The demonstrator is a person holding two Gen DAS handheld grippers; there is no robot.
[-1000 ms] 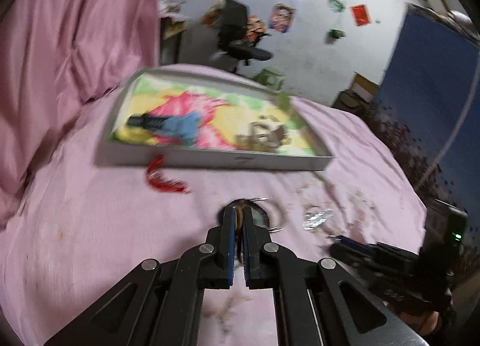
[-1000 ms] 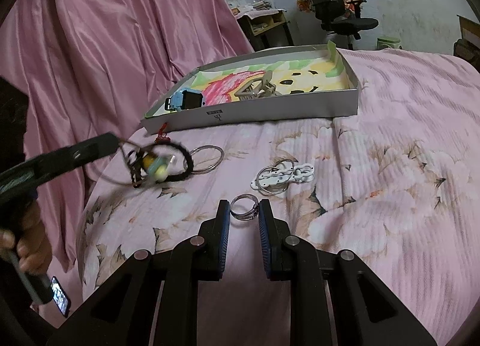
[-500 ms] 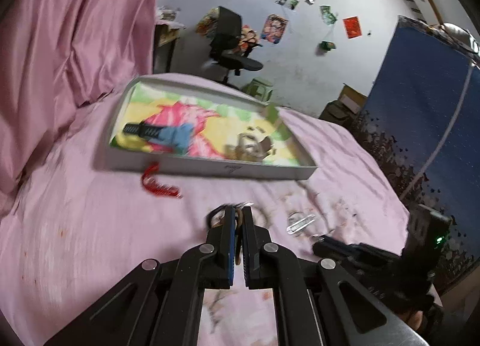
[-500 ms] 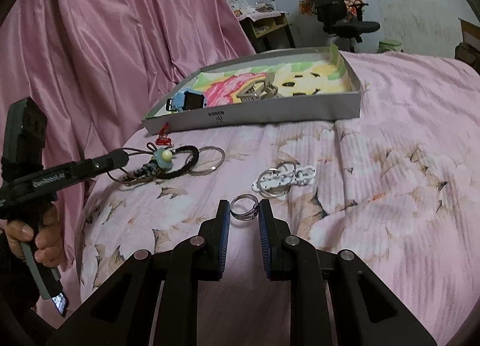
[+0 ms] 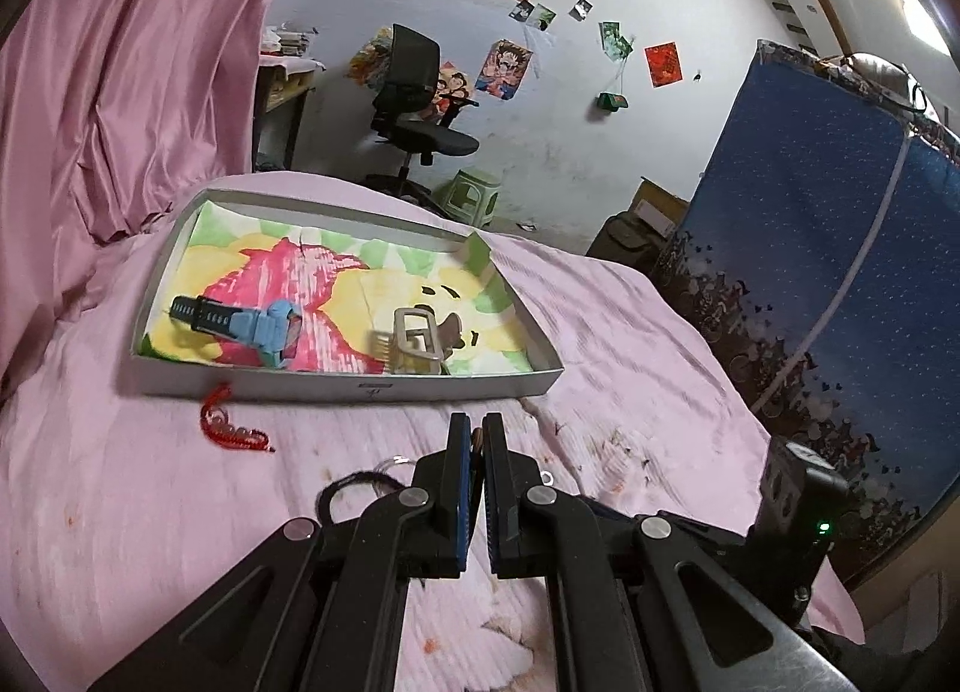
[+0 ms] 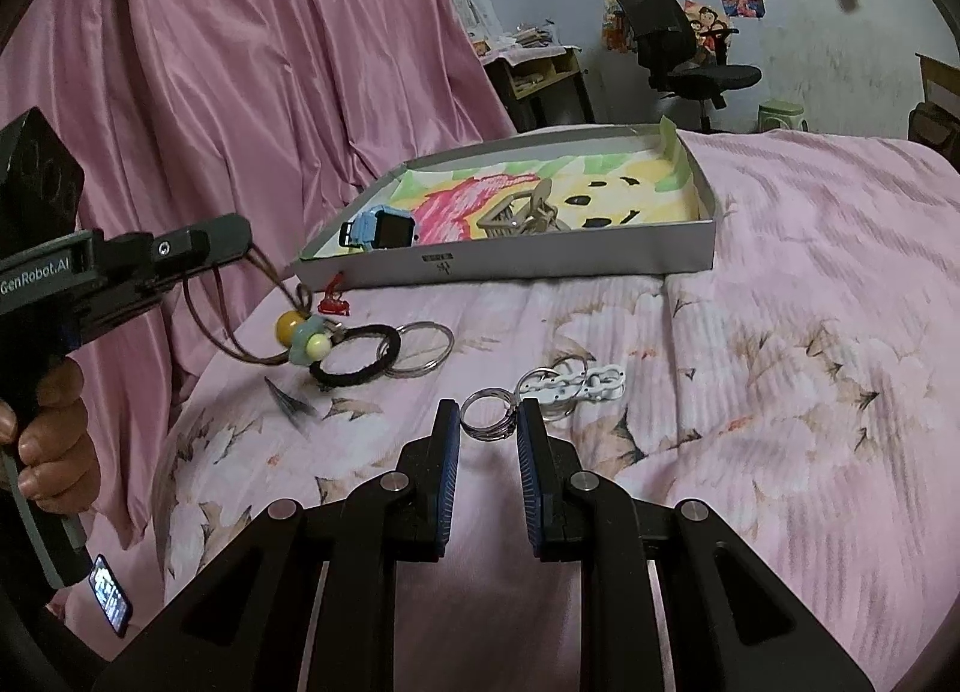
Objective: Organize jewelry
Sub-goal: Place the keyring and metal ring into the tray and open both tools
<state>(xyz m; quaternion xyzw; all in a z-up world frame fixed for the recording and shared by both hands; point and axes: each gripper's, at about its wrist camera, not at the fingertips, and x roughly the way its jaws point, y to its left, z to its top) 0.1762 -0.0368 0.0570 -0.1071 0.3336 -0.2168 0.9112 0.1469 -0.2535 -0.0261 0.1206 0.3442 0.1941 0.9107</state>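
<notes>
I have the left gripper point(image 6: 240, 242) pinched on the brown cord of a beaded necklace point(image 6: 303, 335); its yellow and pale beads dangle just above the bedspread point(image 6: 810, 392), beside the black hair tie point(image 6: 357, 359). Risk: the cord is thin and the loop hangs low, so it may snag the hair tie or the metal bangle point(image 6: 420, 356) and drag them along, or slip out on the way to the box point(image 6: 510, 266). The box sits further back and already holds a blue watch point(image 6: 378, 230) and a beige hair claw point(image 6: 522, 215). My right gripper point(image 6: 487, 428) is only partly spread, flanking a small steel ring point(image 6: 487, 422); whether the pads touch it I cannot tell. The ring could skid off the ribbed cloth.
</notes>
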